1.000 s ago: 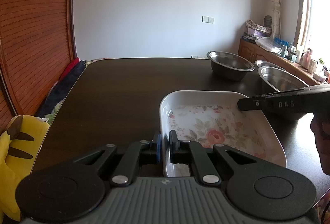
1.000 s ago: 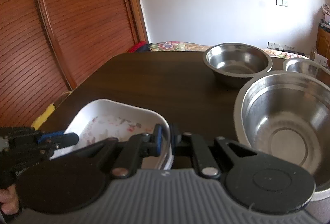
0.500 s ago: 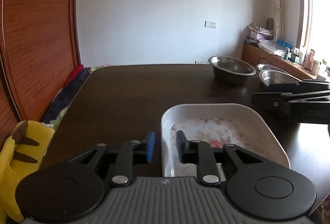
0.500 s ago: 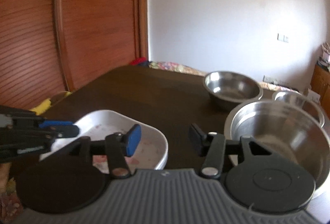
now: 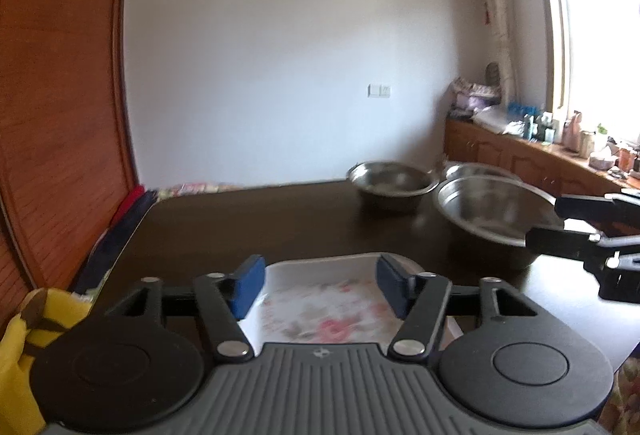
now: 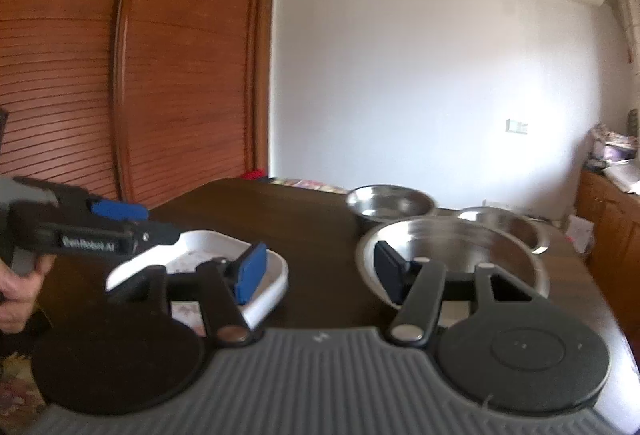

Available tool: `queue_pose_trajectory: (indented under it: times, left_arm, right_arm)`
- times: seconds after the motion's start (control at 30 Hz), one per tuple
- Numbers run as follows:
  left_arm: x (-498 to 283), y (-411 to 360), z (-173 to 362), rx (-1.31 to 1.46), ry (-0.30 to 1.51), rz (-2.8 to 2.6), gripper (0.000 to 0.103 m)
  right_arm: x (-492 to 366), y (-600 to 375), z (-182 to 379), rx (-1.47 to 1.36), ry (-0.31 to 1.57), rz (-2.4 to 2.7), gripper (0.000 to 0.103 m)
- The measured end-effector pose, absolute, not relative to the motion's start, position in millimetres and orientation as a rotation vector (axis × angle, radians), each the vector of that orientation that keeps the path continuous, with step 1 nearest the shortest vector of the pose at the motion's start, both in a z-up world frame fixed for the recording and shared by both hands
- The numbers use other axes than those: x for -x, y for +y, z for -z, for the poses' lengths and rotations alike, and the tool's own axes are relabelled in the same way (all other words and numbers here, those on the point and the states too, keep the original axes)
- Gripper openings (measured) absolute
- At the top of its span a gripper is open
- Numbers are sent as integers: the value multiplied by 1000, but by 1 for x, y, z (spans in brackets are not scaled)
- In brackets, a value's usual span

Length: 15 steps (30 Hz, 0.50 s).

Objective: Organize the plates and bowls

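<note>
floral white dish (image 5: 320, 299), 3 steel bowls (image 5: 492, 211)

Right hand-held gripper (image 6: 320, 271) opening, empty, between white dish (image 6: 276, 267) and steel bowl (image 6: 500, 247).

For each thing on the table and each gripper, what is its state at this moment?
White floral dish: flat on the table, empty, released.
Large steel bowl: upright, empty.
Far steel bowl: upright, empty, apart from the others.
Third steel bowl: upright, behind the large one.
Left gripper: jaws opening, holds nothing.
Right gripper: jaws opening, holds nothing.
</note>
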<state>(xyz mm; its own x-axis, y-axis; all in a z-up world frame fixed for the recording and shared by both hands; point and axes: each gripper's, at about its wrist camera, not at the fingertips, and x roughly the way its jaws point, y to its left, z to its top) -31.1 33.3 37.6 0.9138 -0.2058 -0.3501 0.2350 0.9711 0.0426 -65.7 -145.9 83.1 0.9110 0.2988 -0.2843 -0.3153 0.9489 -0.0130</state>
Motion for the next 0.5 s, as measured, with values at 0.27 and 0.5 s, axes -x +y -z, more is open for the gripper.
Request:
queue_pose_trajectory:
  times: [0.27, 0.5]
  left_arm:
    - [55, -12, -28, -99, 273, 269, 103]
    - [63, -31, -20, 3, 261, 289, 103]
  right_arm:
    - [90, -188, -75, 1, 243, -232, 77]
    - [107, -221, -68, -24, 181, -146, 103]
